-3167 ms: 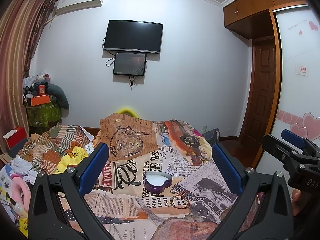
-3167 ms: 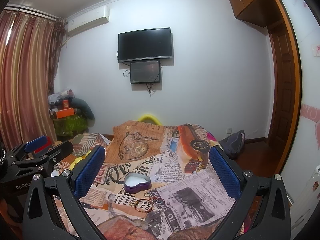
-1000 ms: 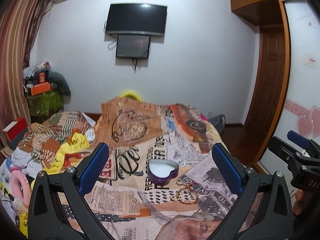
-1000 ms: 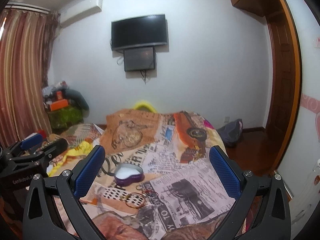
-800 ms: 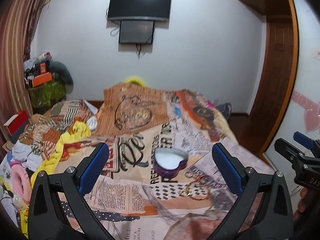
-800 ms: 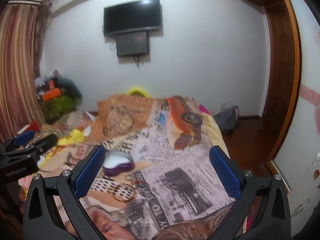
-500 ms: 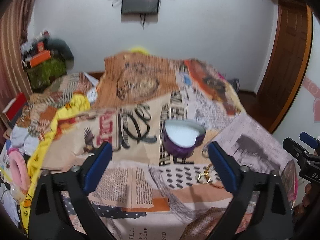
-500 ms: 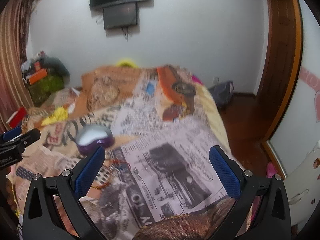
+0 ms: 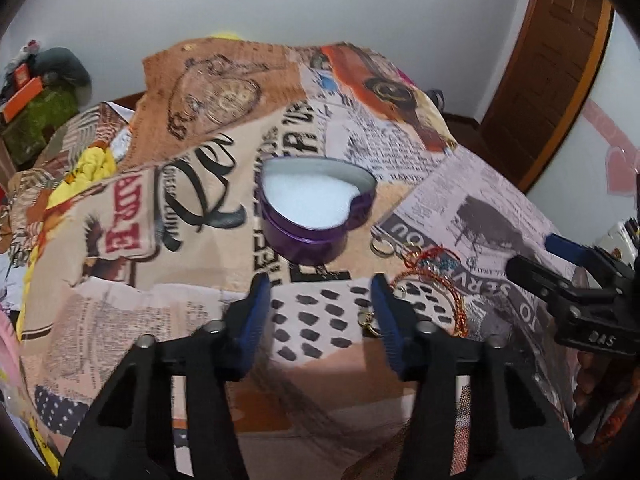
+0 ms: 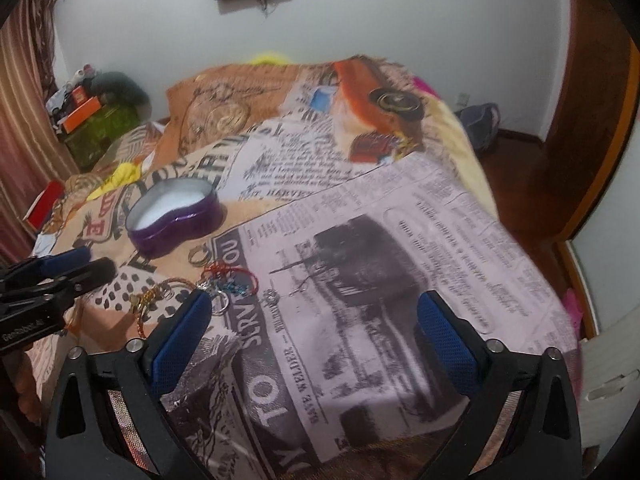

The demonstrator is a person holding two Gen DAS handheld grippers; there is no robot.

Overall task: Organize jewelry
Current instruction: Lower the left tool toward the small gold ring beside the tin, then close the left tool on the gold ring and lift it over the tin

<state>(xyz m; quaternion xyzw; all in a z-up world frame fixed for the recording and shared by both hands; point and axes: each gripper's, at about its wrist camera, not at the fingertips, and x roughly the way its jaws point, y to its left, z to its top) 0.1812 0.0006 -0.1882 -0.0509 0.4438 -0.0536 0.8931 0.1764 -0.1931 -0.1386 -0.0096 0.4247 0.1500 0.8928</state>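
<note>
Both grippers are tilted down over a bed whose newspaper-print bedspread carries everything the task needs, and nothing has been picked up yet, so this reads as the approach before a first grasp. The purple heart-shaped tin sits open near the middle of the spread, its white lining bare. Just beside it, toward the right gripper's side, the jewelry lies in a loose cluster: a small gold ring closest to the tin, a red-and-blue beaded piece next to it, a gold and orange twisted bangle nearer the camera, and a pair of small silver pieces, too small to identify, lying slightly apart on the grey print. The left gripper has its jaws at roughly half width and closing, with only dotted fabric between them; its right finger sits just beside the bangle and a small gold clasp, not on them. The right gripper has its jaws nearly full wide and beginning to close, also empty, its left finger close to the beaded piece and a silver ring. The next move probably calls for one gripper to centre over a single piece, most likely the bangle or the beaded item, and pinch a thin loop lying flat on soft cloth without gathering fabric or snagging a neighbour, then carry it to the tin.
</note>
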